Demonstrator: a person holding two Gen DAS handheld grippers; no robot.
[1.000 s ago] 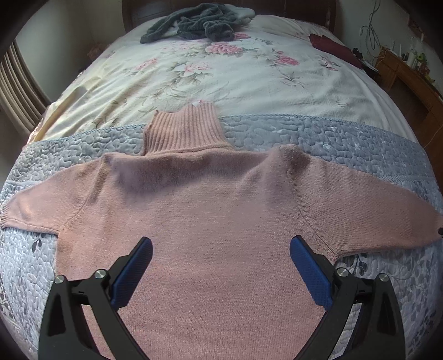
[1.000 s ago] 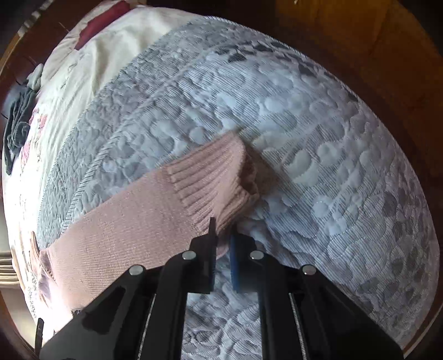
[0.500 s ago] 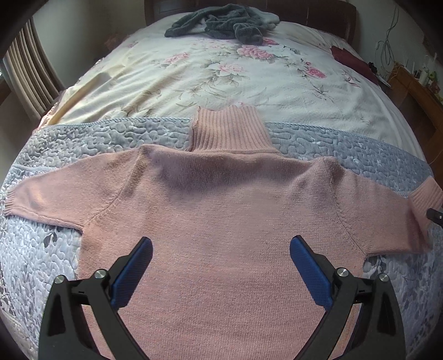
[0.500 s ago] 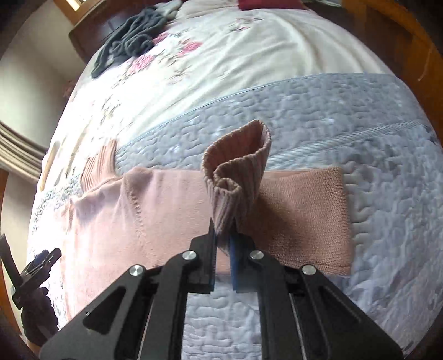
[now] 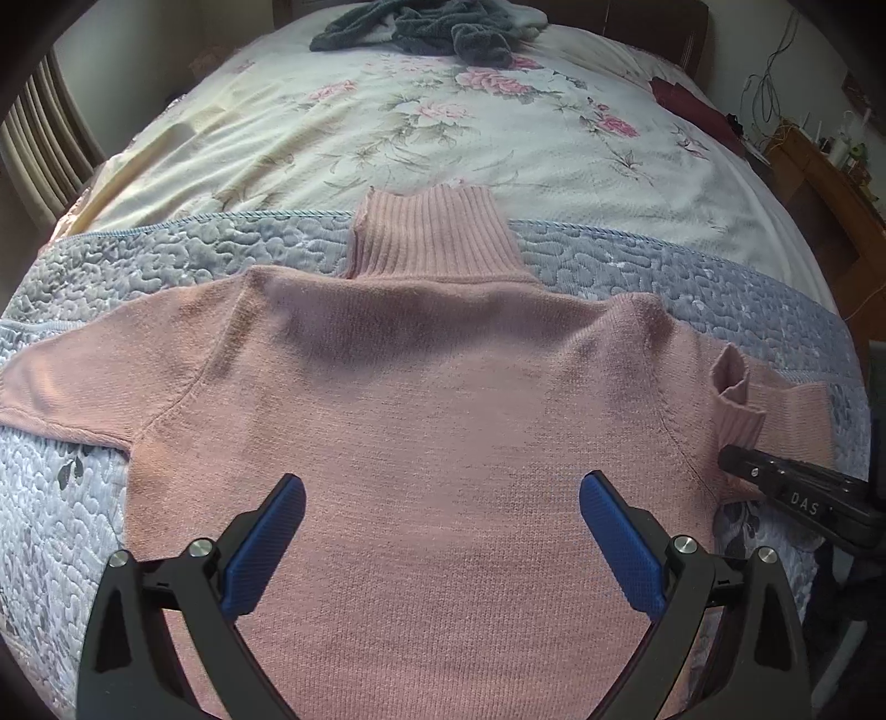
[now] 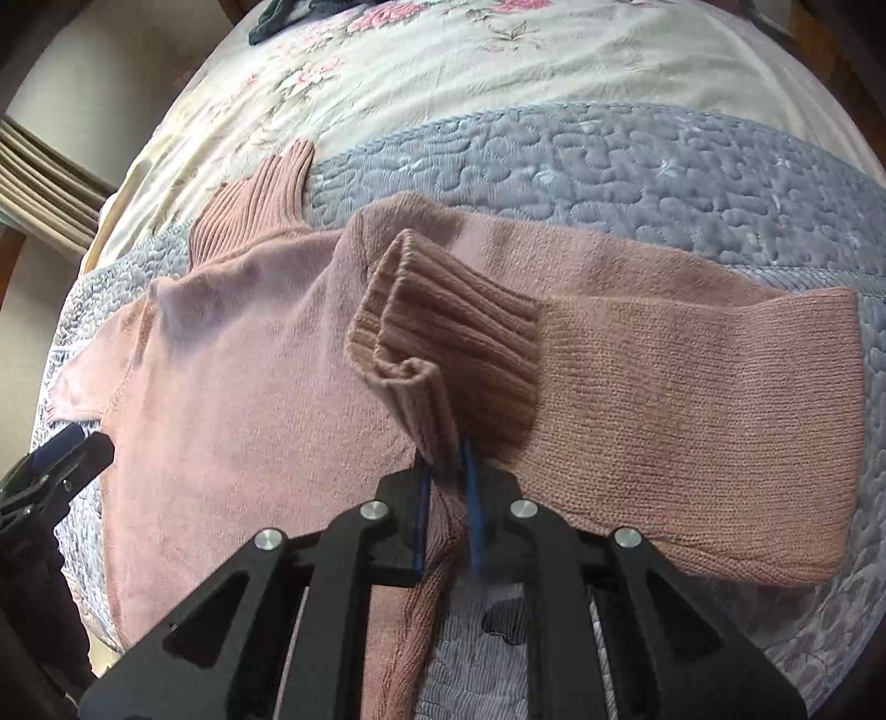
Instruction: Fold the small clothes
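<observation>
**Folding the sleeve in**

Pinching the ribbed cuff (image 6: 443, 343) of the sweater's (image 5: 432, 432) sleeve (image 6: 692, 399), our right gripper (image 6: 446, 471) has its jaws nearly together with the knit caught between them. The cuff stands up from the tips in a curled loop, above the doubled-back part of the sleeve. The sleeve lies folded on itself, its bend at the far right on the grey quilt (image 6: 637, 171).

Our left gripper (image 5: 443, 531) hangs over the sweater's lower body, jaws wide apart, blue pads (image 5: 266, 545) showing, nothing between them. We cannot tell whether the tips touch the cloth.

The sweater, pink with a ribbed turtleneck (image 5: 434, 232), lies flat on the quilt at the near end of the bed, neck pointing away from us. The neck's top edge reaches onto the floral sheet (image 5: 443, 127). The other sleeve (image 5: 83, 387) lies stretched out to the left, flat on the quilt.

From the left camera the right gripper (image 5: 731, 451) enters at the right edge, the raised cuff (image 5: 733, 387) just beyond its tip, near the shoulder seam.

Farther up the bed: a dark grey heap of clothes (image 5: 432, 27) near the headboard, a dark red item (image 5: 686, 105) at the right side.
</observation>
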